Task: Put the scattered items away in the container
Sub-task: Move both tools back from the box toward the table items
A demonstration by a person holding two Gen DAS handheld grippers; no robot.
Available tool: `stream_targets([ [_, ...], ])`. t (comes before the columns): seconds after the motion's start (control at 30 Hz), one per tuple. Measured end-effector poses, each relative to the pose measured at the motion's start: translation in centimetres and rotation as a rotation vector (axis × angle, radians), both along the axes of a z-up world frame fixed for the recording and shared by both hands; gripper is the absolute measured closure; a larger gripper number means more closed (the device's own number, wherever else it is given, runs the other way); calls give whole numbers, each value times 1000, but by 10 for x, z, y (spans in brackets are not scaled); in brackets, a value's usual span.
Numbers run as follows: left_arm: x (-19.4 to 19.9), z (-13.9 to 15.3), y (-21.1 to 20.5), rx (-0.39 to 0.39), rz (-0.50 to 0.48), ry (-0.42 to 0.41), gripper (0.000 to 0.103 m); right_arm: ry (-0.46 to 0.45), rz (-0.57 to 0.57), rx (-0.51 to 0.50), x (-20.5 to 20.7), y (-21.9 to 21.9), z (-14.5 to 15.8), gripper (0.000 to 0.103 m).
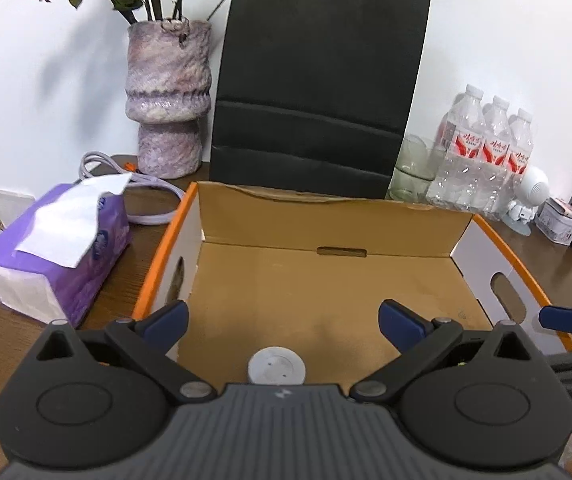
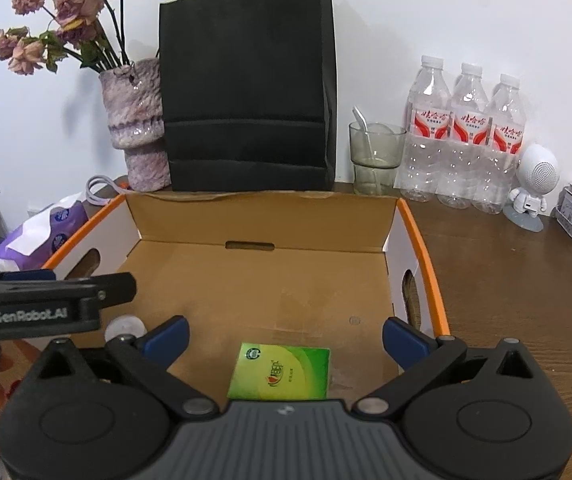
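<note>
Cardboard box holds green packet, white cap; left gripper, right gripper angled down, wide open, empty.

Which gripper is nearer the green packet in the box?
Right. The right gripper hangs open directly over the green packet; the left gripper is off to its left, open over a white round item.

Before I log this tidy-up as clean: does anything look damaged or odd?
Only the cardboard box: its back flap's top edge is ragged. The green packet and white disc lie flat inside.
</note>
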State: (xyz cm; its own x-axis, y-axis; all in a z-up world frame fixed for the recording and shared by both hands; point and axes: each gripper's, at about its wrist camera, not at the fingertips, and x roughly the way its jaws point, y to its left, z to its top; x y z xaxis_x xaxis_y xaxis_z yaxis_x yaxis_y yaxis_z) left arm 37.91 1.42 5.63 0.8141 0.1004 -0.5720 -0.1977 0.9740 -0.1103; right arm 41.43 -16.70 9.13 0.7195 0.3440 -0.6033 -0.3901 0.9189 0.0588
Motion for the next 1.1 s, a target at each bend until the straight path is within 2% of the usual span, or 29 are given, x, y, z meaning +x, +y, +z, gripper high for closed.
stream_targets([
  [0.3, -53, 30, 20, 40, 8, -74, 0, -65, 21, 59, -36, -13, 31, 0],
  [0.4, -84, 39, 28, 46, -6, -98, 0, -99, 40, 70, -64, -19, 41, 0],
  [0.57, -144, 41, 35, 75, -59, -111, 0, -158, 72, 32, -121, -33, 45, 0],
  [0.83, -237, 23, 36, 101, -96, -123, 0, -178, 76, 20, -215, -57, 26, 0],
  [1.1, -291, -15, 34, 70, -99, -88, 0, -126, 94, 29, -281, -55, -12, 0],
])
